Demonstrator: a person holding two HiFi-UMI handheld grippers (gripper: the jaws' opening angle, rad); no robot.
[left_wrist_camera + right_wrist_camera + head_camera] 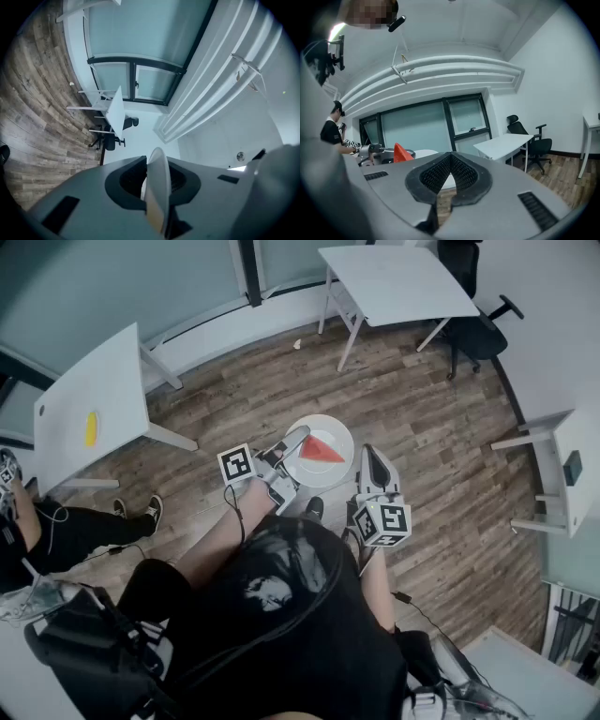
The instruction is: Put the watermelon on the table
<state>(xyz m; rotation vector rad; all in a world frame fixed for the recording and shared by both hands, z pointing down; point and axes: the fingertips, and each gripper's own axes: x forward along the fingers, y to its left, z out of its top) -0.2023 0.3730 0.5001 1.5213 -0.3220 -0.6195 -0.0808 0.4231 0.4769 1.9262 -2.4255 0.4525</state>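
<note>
A red watermelon slice point(322, 450) lies on a white plate point(330, 427) that is carried above the wooden floor. My left gripper point(298, 439) is shut on the plate's left rim. In the left gripper view the plate point(158, 183) stands edge-on between the pads. Just right of the plate, my right gripper point(368, 454) is shut with nothing in it. In the right gripper view its jaws point(451, 155) meet at the tips. That view also shows the watermelon slice point(401, 152) and the plate point(427, 153) to the left.
A white table point(94, 409) with a small yellow object point(91, 427) stands at the left. Another white table point(394, 282) and a black office chair point(478, 334) are at the far side. A third table point(562, 474) is at the right. Another person point(333, 131) stands far left.
</note>
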